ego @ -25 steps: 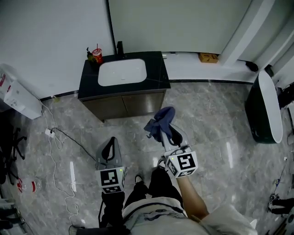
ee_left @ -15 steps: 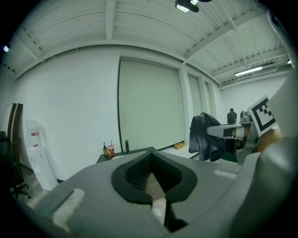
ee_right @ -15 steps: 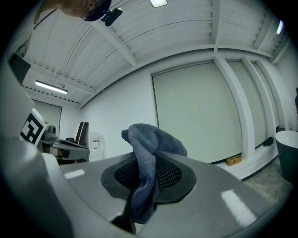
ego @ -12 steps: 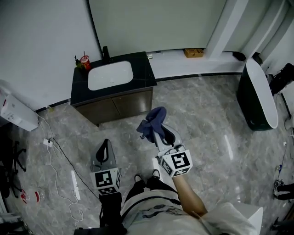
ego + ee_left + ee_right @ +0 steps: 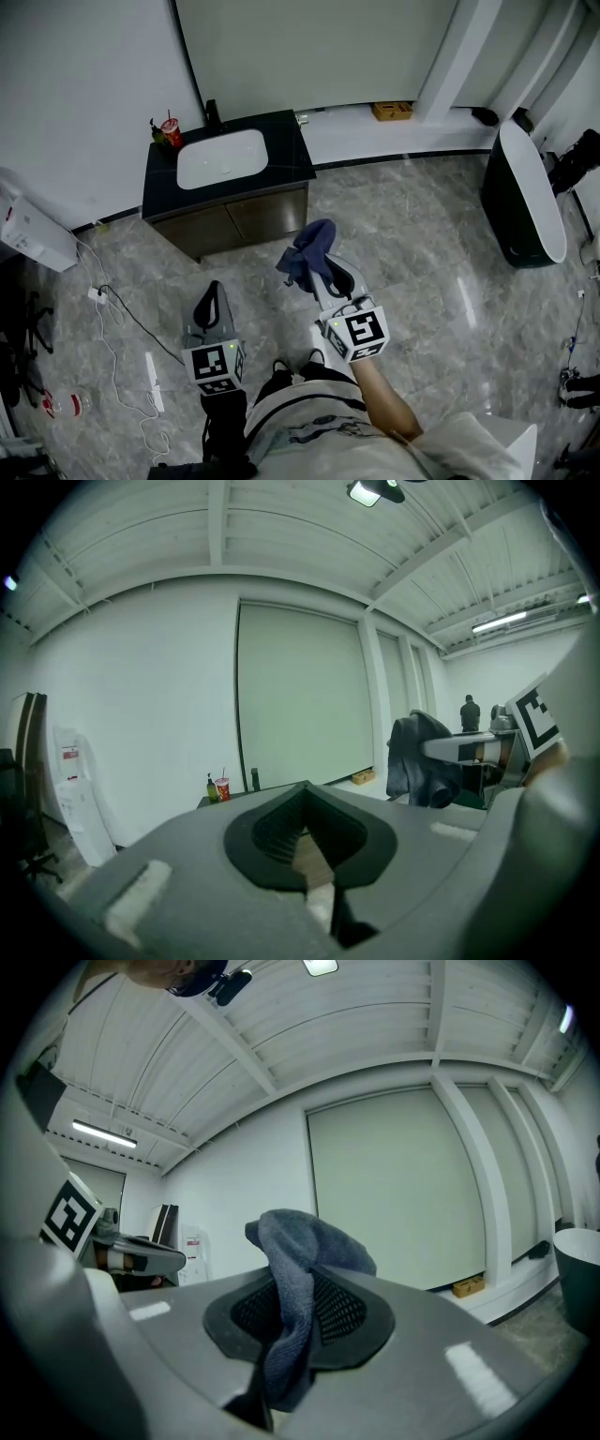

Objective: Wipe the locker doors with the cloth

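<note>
My right gripper (image 5: 323, 267) is shut on a blue-grey cloth (image 5: 310, 249) that bunches up over its tips. In the right gripper view the cloth (image 5: 292, 1283) hangs down between the jaws. My left gripper (image 5: 214, 302) is shut with nothing in it and points toward a low cabinet (image 5: 239, 217) with two brown doors under a black counter (image 5: 300, 150) and white basin (image 5: 220, 157). The cabinet stands about a step ahead of both grippers. In the left gripper view the right gripper's cloth (image 5: 417, 758) shows at the right.
A red cup (image 5: 172, 130) and a dark tap (image 5: 212, 113) stand on the counter. A white cable (image 5: 108, 328) trails over the grey marble floor at the left. A dark bin with a white lid (image 5: 525, 202) stands at the right. A small brown box (image 5: 391, 110) sits on the white ledge.
The view has shifted so the cabinet sits further left in the frame. Both grippers keep their pose, with the cloth still held in the right one.
</note>
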### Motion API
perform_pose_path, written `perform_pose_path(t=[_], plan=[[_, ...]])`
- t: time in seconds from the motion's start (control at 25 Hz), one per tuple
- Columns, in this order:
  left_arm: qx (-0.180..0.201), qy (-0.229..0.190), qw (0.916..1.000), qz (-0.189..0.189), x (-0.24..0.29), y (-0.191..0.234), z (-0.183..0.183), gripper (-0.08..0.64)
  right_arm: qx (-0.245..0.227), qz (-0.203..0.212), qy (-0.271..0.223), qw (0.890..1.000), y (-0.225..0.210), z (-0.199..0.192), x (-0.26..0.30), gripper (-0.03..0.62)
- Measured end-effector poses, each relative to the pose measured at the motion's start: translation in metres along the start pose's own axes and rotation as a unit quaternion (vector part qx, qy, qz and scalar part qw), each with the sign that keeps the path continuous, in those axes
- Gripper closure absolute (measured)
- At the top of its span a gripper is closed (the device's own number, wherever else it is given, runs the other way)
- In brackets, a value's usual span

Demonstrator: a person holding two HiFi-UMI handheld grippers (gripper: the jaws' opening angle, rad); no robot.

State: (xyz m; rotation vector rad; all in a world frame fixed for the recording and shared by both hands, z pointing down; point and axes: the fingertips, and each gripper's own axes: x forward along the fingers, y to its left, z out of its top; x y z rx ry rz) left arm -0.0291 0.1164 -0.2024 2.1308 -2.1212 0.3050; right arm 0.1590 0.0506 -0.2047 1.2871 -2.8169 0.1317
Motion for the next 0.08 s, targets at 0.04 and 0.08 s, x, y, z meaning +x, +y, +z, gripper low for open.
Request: perform_pose_path(t=[0.04, 0.08], plan=[[0.000, 0.000, 1.0000, 0.000, 0.0012, -0.0024, 0.0013, 0.560, 0.000, 0.001, 0.000, 1.000, -0.0018, 0.0003, -0.0007, 0.520], [0.000, 0.000, 1.0000, 0.000, 0.0025, -0.0052, 0.0027, 0.560, 0.000, 0.001, 0.001, 1.000, -0.0038, 0.0008, -0.0015, 0.520]])
